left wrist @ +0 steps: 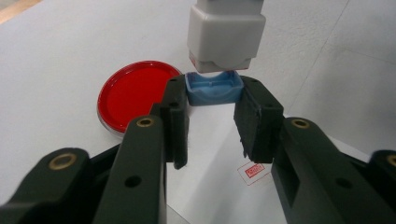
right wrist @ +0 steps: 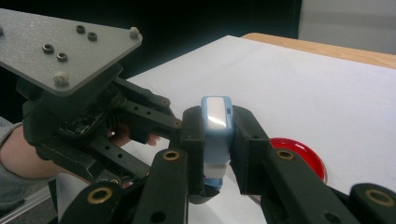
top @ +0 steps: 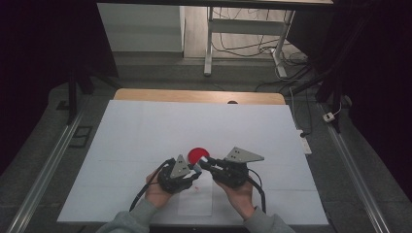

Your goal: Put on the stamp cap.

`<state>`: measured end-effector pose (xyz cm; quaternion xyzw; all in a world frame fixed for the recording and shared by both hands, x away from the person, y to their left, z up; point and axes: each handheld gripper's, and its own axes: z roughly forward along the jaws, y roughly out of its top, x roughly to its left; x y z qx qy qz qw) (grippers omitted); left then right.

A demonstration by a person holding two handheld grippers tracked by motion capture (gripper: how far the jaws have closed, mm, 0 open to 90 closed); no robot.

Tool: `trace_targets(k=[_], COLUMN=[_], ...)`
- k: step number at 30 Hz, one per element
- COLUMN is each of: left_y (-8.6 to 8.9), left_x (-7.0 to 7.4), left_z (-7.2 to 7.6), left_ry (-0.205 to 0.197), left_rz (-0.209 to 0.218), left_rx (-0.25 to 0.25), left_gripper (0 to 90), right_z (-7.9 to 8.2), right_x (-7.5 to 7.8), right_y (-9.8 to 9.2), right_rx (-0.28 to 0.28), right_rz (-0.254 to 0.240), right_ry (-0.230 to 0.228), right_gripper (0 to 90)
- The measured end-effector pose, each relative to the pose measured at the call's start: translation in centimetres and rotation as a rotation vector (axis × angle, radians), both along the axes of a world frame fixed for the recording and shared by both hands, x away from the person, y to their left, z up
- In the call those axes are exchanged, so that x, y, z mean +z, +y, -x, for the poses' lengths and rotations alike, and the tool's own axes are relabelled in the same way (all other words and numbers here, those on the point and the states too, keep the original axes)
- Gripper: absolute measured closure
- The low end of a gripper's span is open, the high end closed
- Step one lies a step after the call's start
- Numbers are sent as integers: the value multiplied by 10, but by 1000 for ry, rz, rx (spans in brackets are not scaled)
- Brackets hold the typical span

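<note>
My right gripper (right wrist: 217,140) is shut on a small stamp (right wrist: 216,121) with a white and blue body. In the left gripper view the stamp's grey-white body (left wrist: 226,32) hangs just above a blue cap (left wrist: 214,88), which my left gripper (left wrist: 212,100) pinches between its tips. The two grippers meet tip to tip near the table's front middle, left (top: 194,170) and right (top: 204,164). A round red ink pad (top: 198,155) lies on the table just beyond them. Below the jaws a white paper sheet (top: 197,201) bears a small red stamp print (left wrist: 254,170).
A white cover (top: 145,131) spreads over the table, with a wooden edge (top: 194,95) at the far side. The left gripper's grey plate (right wrist: 60,46) and the hand holding it sit close at the left of the right gripper view. Desk legs and cables (top: 272,48) lie on the floor beyond.
</note>
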<state>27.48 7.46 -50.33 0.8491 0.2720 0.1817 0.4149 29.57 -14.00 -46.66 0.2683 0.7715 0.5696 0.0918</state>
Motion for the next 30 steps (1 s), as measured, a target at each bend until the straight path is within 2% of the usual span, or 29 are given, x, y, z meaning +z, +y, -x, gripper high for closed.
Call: trace_targets(k=[9, 24, 30], left_y=[0, -1, -3], left_x=[0, 0, 0], left_z=[1, 2, 3], left_ry=[-7, -18, -36], left_rz=[1, 1, -10], left_rx=[2, 8, 14], left_gripper=[652, 652, 652], right_z=[0, 2, 3], right_x=[-4, -5, -5], right_y=[3, 4, 5], right_rx=[-18, -37, -48], right_rz=[21, 14, 10], right_ry=[6, 4, 4], right_gripper=[759, 758, 758])
